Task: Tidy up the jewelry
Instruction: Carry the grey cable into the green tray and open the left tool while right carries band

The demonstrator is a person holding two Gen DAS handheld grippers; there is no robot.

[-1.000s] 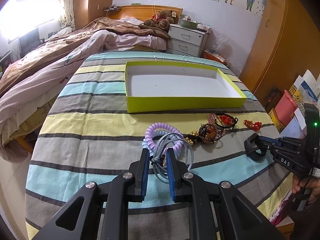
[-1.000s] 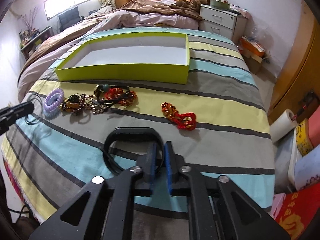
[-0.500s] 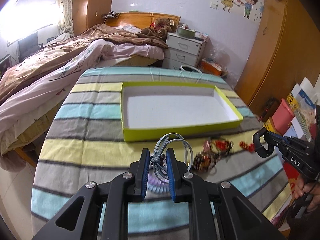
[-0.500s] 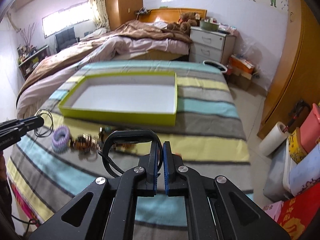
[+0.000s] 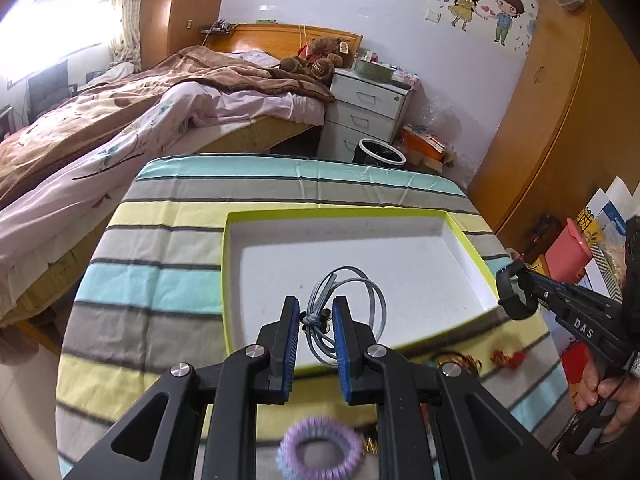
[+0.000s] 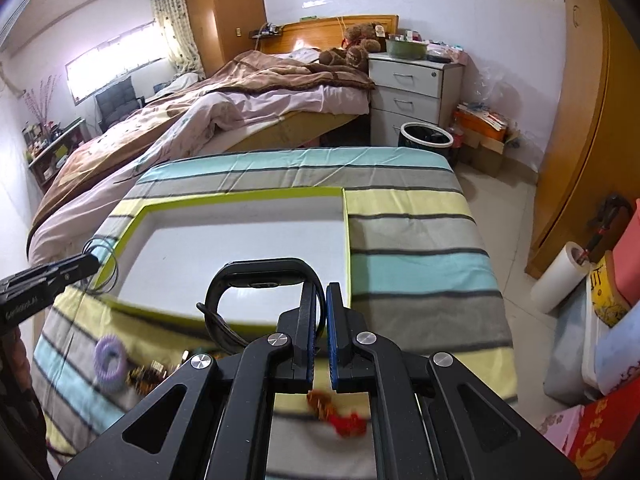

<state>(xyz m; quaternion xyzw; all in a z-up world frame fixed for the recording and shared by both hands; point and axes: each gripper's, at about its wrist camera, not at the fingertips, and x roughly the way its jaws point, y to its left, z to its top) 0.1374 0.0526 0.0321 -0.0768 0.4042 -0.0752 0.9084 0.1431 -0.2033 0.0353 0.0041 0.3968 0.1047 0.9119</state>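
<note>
My left gripper (image 5: 316, 314) is shut on a grey cord bracelet (image 5: 348, 308) and holds it above the near part of the yellow-green box (image 5: 280, 216), whose white inside holds nothing. My right gripper (image 6: 322, 300) is shut on a black wristband (image 6: 256, 280) and holds it over the box's (image 6: 240, 196) near right corner. The right gripper also shows in the left wrist view (image 5: 516, 292), and the left gripper in the right wrist view (image 6: 86, 264). On the striped cloth lie a purple spiral hair tie (image 5: 320, 450), a red-and-gold bracelet (image 6: 340, 412) and beaded bracelets (image 6: 152, 374).
The striped table (image 5: 160, 288) drops off at left and far edges. A bed with blankets (image 5: 120, 120), a white nightstand (image 5: 368, 116) and a bin (image 5: 380, 156) stand behind. Wooden wardrobe (image 5: 560, 120) and bags are at the right.
Both grippers have lifted their items off the cloth and moved forward over the box. The other jewelry stays on the cloth, now below and behind the fingers.
</note>
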